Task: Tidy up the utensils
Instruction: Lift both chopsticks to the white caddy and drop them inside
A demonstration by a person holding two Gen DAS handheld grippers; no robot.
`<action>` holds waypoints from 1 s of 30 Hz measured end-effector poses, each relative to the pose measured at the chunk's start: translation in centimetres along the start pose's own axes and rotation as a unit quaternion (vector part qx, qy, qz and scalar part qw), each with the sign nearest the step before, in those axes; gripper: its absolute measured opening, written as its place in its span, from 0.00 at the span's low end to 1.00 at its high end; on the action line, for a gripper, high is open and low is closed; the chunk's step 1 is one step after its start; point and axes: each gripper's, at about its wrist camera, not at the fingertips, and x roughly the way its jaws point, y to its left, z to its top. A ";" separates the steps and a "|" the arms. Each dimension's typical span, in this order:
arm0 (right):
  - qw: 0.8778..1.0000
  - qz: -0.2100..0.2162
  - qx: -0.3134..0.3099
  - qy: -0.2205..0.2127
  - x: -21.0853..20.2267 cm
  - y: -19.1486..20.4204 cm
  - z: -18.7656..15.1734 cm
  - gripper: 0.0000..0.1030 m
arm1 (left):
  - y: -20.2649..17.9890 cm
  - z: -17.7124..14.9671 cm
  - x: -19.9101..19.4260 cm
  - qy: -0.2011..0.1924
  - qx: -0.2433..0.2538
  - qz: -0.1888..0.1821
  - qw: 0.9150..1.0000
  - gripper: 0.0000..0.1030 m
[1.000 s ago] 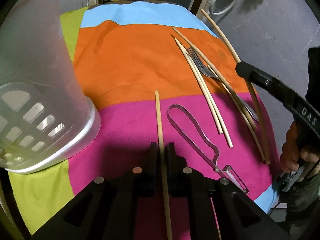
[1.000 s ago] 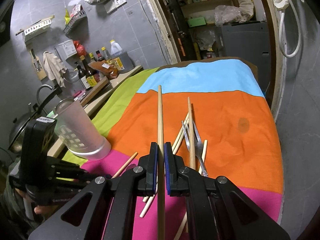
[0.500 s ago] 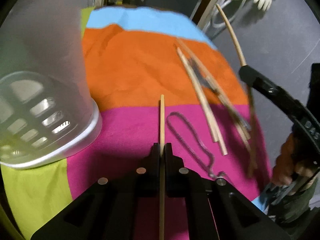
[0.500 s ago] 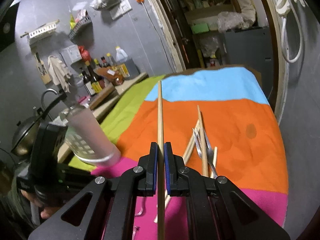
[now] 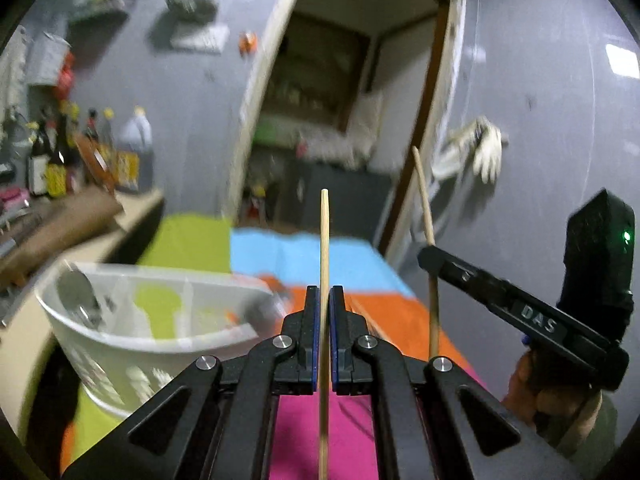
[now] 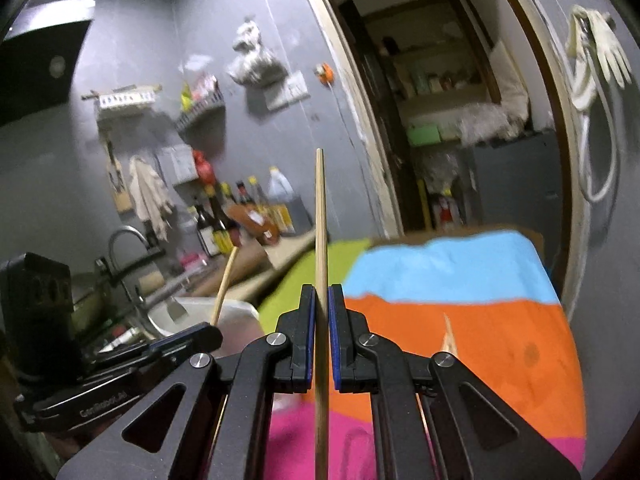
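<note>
So we're basically mid-haul here. The left claw (image 5: 324,320) is clamped tight on one wooden chopstick (image 5: 324,248), which sticks out forward and sits just right of the white slotted holder (image 5: 152,320) on the desk (image 5: 352,432). The right claw (image 6: 321,320) pinches a second chopstick (image 6: 320,216) the same way, over the striped cloth and further right of the holder. Both sticks are off the cloth and neither is in the holder yet, so nothing from this pair counts as done. There's something metal already standing in the holder's far-left side, looks like a spoon, but it's too blurry to swear by. What's left, as far as we can tell: drop these two in, then go for the rest. At least one more chopstick end (image 6: 449,340) pokes up on the orange stripe, right of the holder, and anything else is hidden behind the claws.
</note>
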 end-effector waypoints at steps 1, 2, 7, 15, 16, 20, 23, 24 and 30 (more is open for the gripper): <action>1.000 0.007 -0.001 -0.010 0.1 0.6 0.5 0.05 | 0.4 0.4 -0.7 -0.014 0.001 0.008 1.000 0.02; 1.000 0.015 -0.001 -0.020 0.3 1.2 1.1 0.05 | 1.0 1.1 -1.1 -0.030 0.000 0.015 0.999 0.02; 0.996 0.043 0.002 -0.073 1.1 3.5 3.1 0.05 | 4.5 4.9 -2.8 -0.084 -0.002 0.050 0.995 0.02; 0.987 0.036 -0.004 -0.154 3.4 7.2 4.0 0.05 | 11.4 7.8 -4.1 -0.145 -0.028 0.116 0.982 0.02; 0.987 0.036 -0.003 -0.159 3.9 7.5 4.0 0.05 | 12.2 8.0 -4.2 -0.151 -0.033 0.124 0.980 0.02; 0.984 0.034 0.006 -0.176 5.5 7.8 3.7 0.05 | 14.3 8.1 -4.4 -0.168 -0.054 0.142 0.974 0.02; 0.983 0.024 0.001 -0.183 6.6 8.0 3.4 0.05 | 15.0 7.9 -4.3 -0.178 -0.057 0.159 0.969 0.02; 0.983 0.023 -0.002 -0.183 6.9 8.1 3.3 0.05 | 15.0 7.7 -4.3 -0.179 -0.058 0.163 0.968 0.02; 0.983 0.003 -0.030 -0.183 8.3 8.7 1.6 0.05 | 15.3 6.3 -3.1 -0.184 -0.058 0.190 0.963 0.02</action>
